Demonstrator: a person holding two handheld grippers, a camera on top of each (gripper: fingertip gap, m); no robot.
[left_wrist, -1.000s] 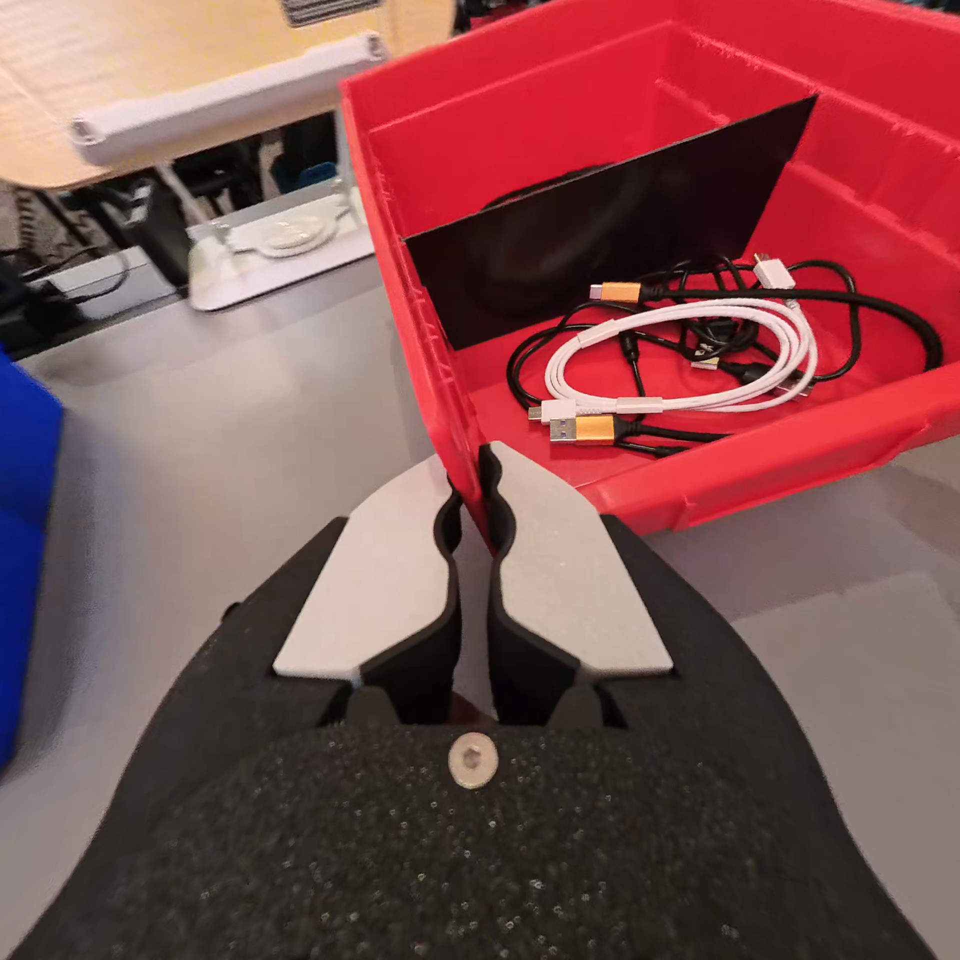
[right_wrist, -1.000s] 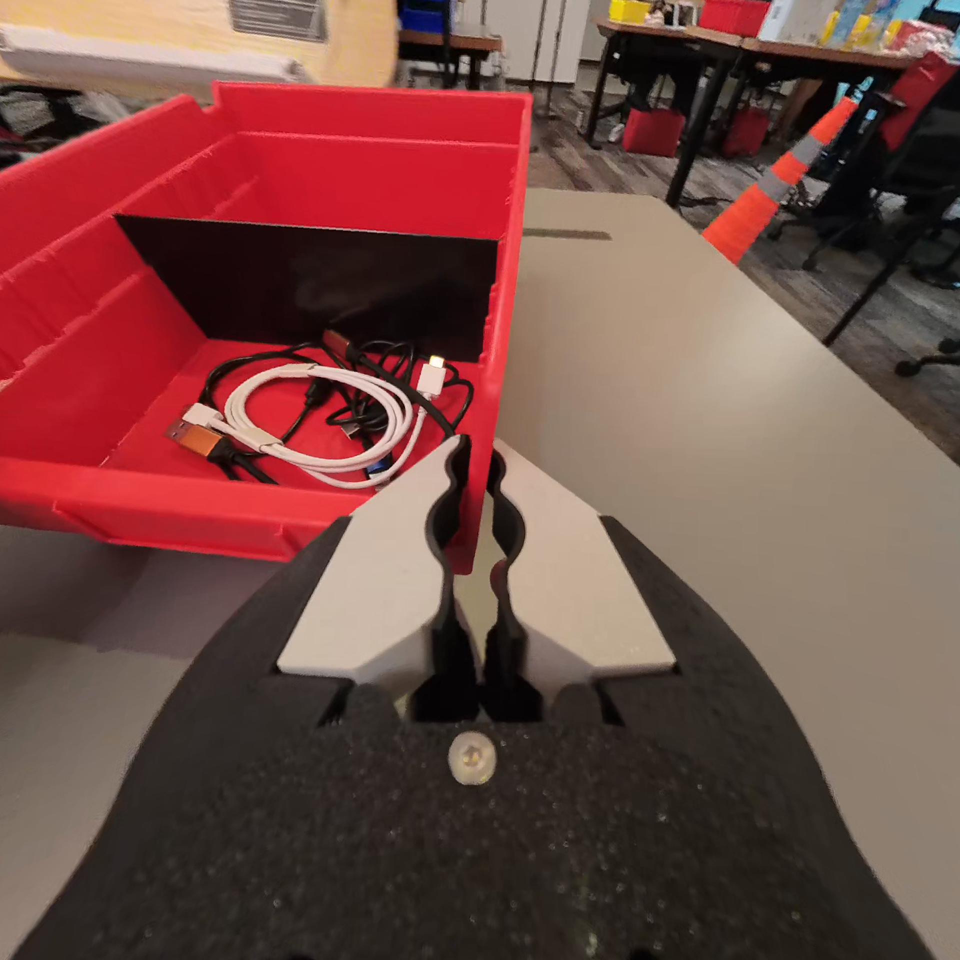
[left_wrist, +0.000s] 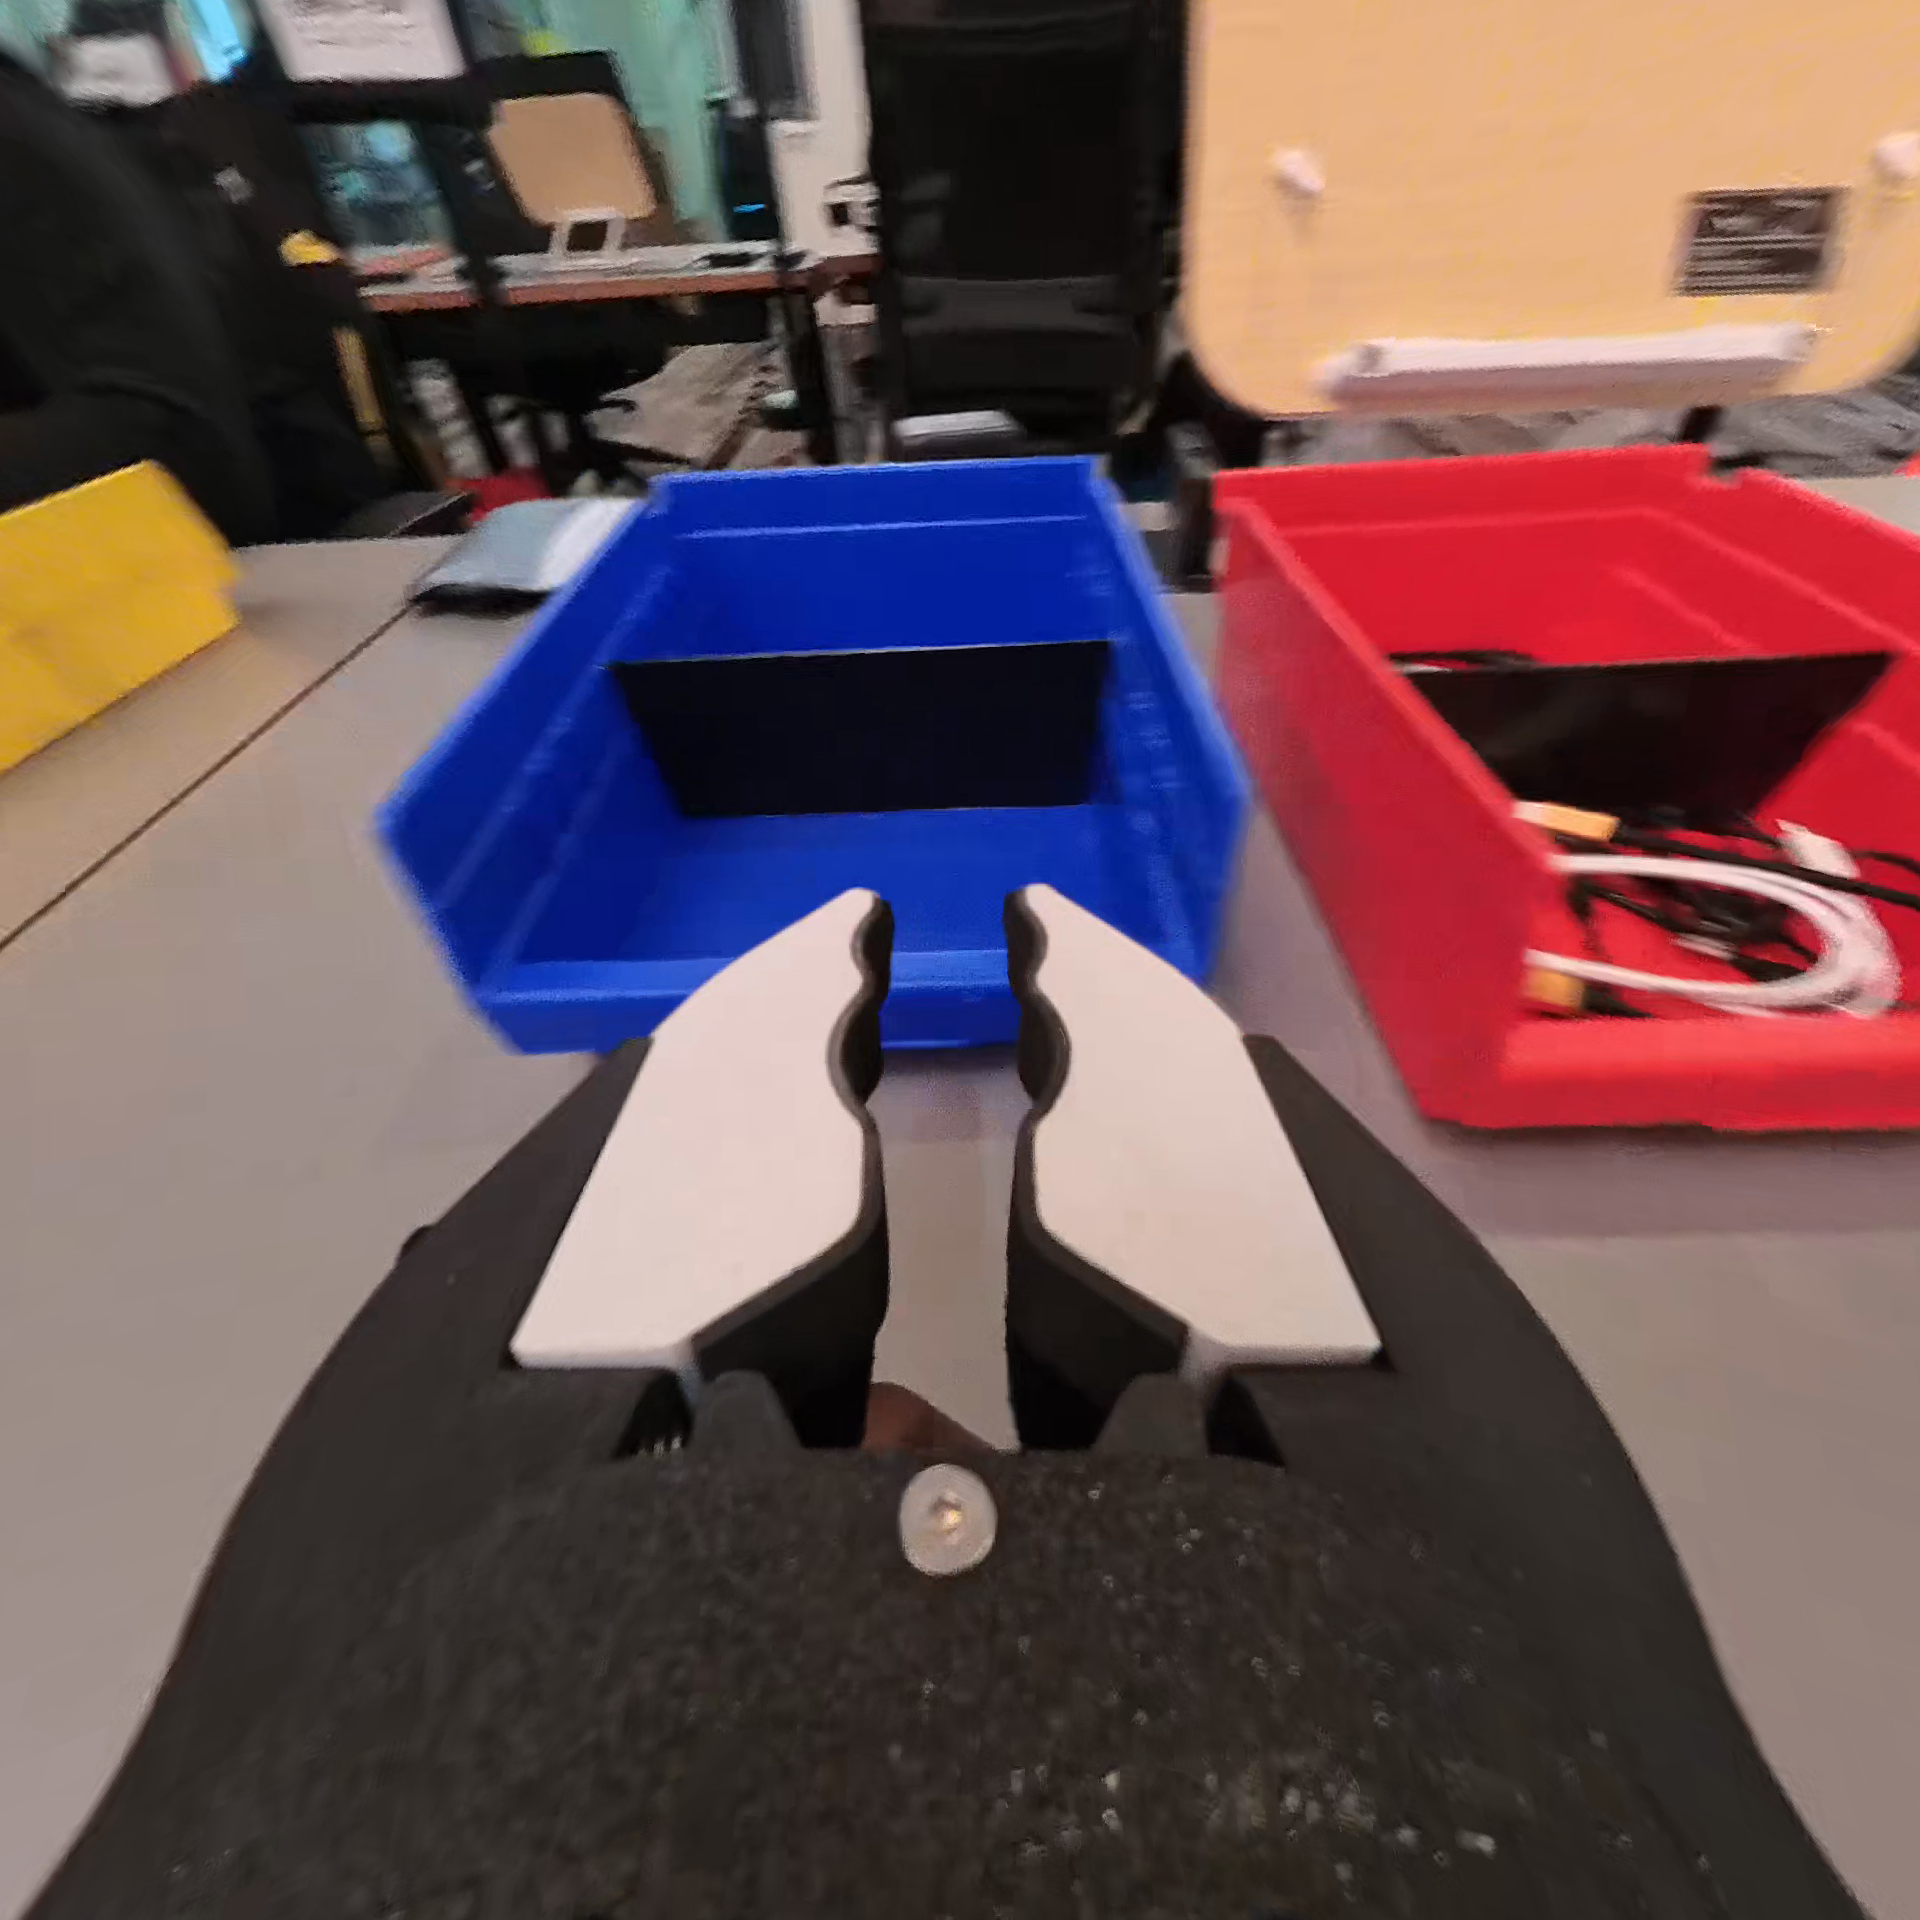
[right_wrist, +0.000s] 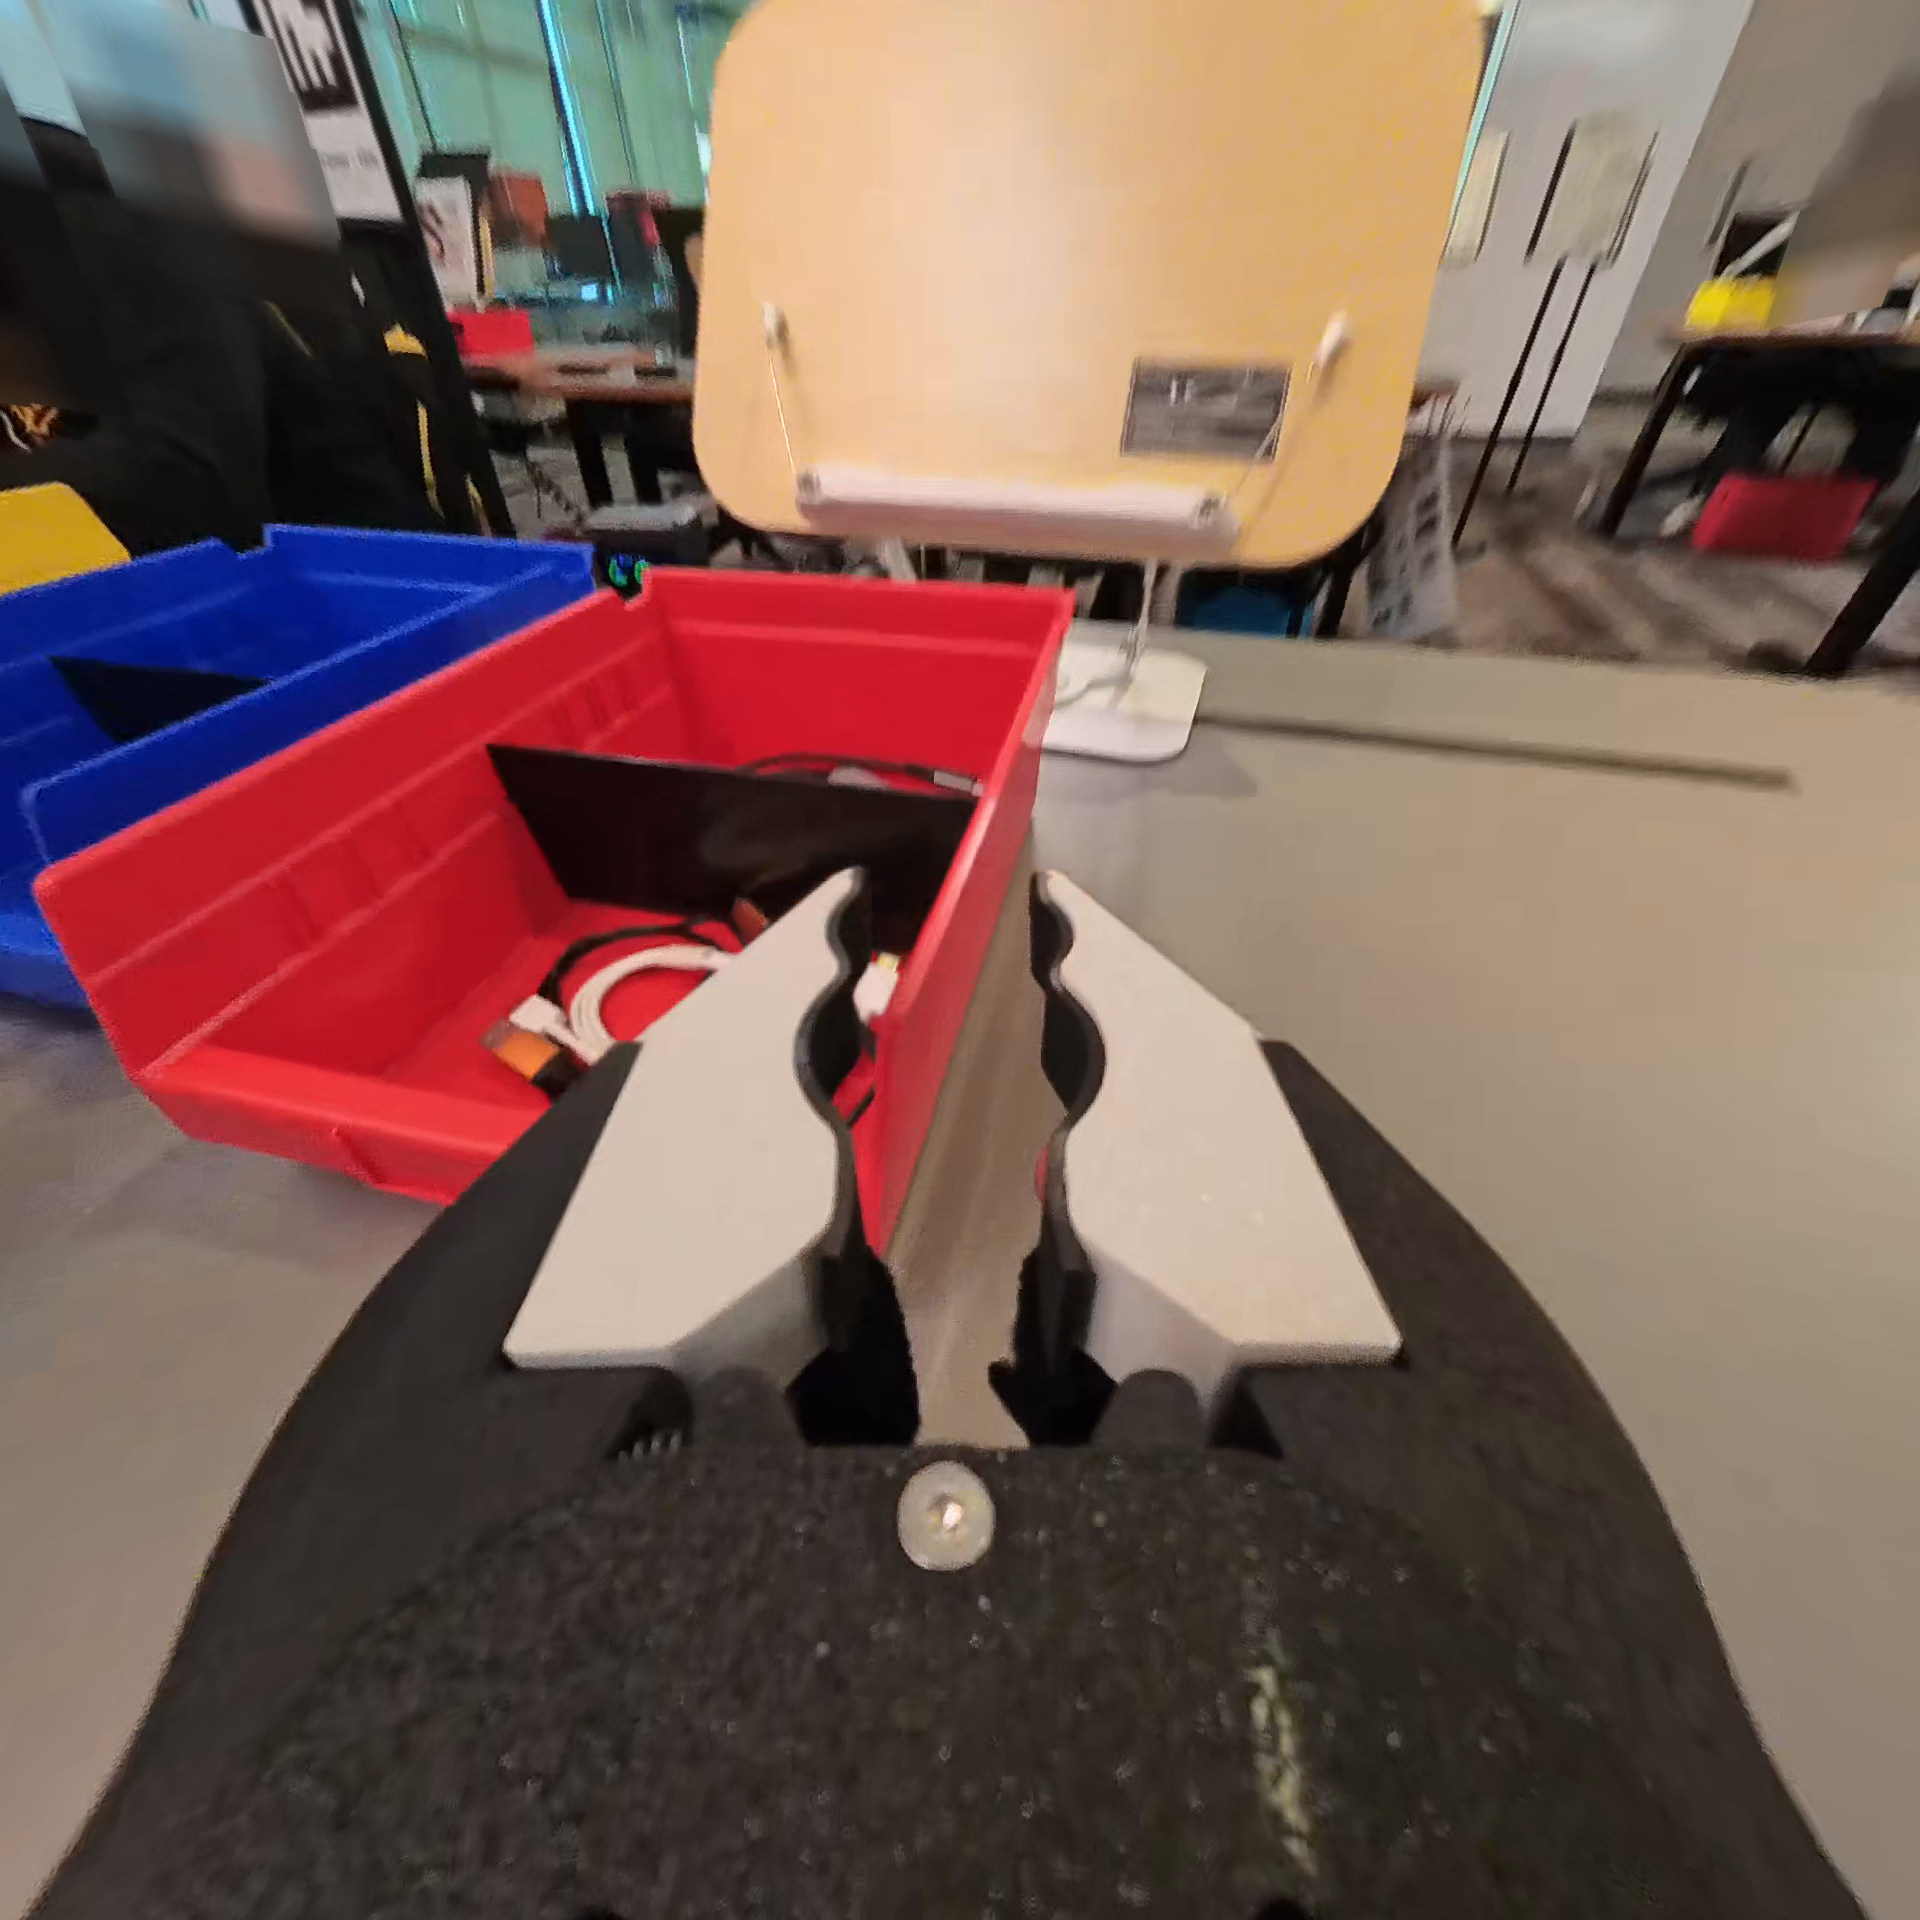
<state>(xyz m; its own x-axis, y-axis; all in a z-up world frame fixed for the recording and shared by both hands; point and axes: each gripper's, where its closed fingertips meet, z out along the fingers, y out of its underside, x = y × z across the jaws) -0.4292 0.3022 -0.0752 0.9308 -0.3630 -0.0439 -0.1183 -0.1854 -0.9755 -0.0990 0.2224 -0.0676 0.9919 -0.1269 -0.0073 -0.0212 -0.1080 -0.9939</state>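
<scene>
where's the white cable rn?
White cable lies coiled among black cables in the red bin's front compartment, before its black divider; blue bin sits alongside.

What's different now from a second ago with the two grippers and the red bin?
Both grippers let go of the red bin. The left gripper opened and swung toward the blue bin; the right gripper opened, straddling the red bin's wall. The cables stayed inside.

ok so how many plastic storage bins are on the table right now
3. A blue bin sits straight ahead of the left tongs, a red bin holding cables is to its right, and a yellow bin shows at the far left edge, partly cut off.
</scene>
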